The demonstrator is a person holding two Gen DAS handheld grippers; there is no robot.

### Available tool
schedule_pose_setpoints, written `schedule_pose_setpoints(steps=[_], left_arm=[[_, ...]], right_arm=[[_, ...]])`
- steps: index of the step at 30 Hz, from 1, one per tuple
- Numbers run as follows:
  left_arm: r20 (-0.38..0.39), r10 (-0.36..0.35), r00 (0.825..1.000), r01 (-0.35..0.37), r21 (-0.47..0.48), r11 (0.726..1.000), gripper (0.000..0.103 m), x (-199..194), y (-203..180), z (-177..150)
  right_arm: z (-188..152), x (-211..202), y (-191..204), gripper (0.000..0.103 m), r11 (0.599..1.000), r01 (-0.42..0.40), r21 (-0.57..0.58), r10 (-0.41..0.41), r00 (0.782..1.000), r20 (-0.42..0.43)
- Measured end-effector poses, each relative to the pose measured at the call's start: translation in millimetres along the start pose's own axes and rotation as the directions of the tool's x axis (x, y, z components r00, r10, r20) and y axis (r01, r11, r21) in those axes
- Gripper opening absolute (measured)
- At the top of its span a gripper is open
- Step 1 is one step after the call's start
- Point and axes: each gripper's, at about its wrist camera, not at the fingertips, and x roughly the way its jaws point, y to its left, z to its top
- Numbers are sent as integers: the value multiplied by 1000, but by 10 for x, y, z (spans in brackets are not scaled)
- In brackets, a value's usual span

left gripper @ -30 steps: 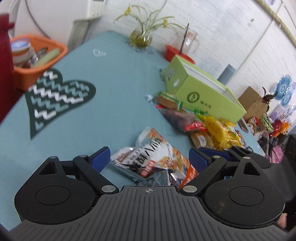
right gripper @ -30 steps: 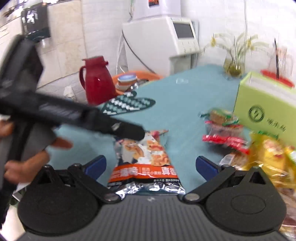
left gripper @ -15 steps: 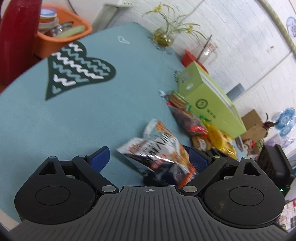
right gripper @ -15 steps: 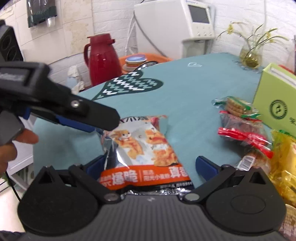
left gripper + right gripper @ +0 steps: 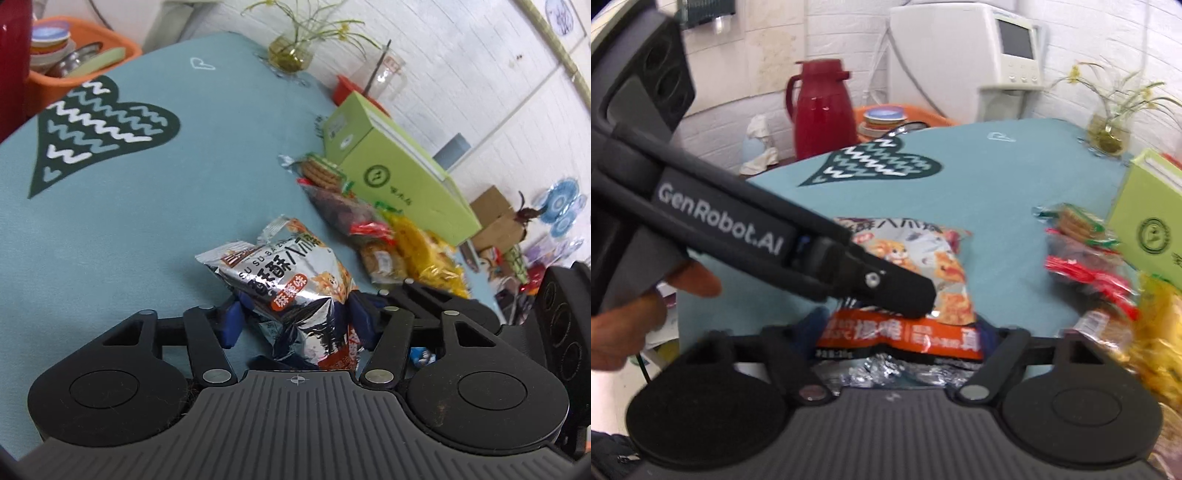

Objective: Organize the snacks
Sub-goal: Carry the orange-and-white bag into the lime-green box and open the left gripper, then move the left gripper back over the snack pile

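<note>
Left wrist view: your left gripper (image 5: 293, 321) is closing with the silver snack bag (image 5: 291, 284) right between its blue pads (image 5: 231, 325), which already press its crumpled sides; the bag's long axis runs straight ahead, away from the claw. Right wrist view: your right gripper (image 5: 905, 332) is closing too, pads at the orange bottom edge of the same bag (image 5: 916, 273), which lies lengthwise dead ahead; both claws sit equally near, the left crossing from the left.

I'm seeing a crinkled silver-and-orange snack bag (image 5: 295, 284) lying on the teal tablecloth, while biscuit, red and yellow packets (image 5: 373, 229) are lying heaped beside the green box.
</note>
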Motion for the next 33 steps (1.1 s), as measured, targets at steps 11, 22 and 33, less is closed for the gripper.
schedule_pose_setpoints(steps=[11,22,33], left_arm=[[68,-180,981,152,299,942,40,520,-1306,1318],[-3,-65,998,61,376,925,50,2044,-1470,2159],[128,-118,985,53,425,903,77,1253,-1581,1624]], right_arm=[[755,-661,-1144,79,961,266,80,-276,946,170],[1013,103,-2546,97,940,242,241,-256,966,28],[613,-926,-2013,102,922,330,201,-367,910,192]])
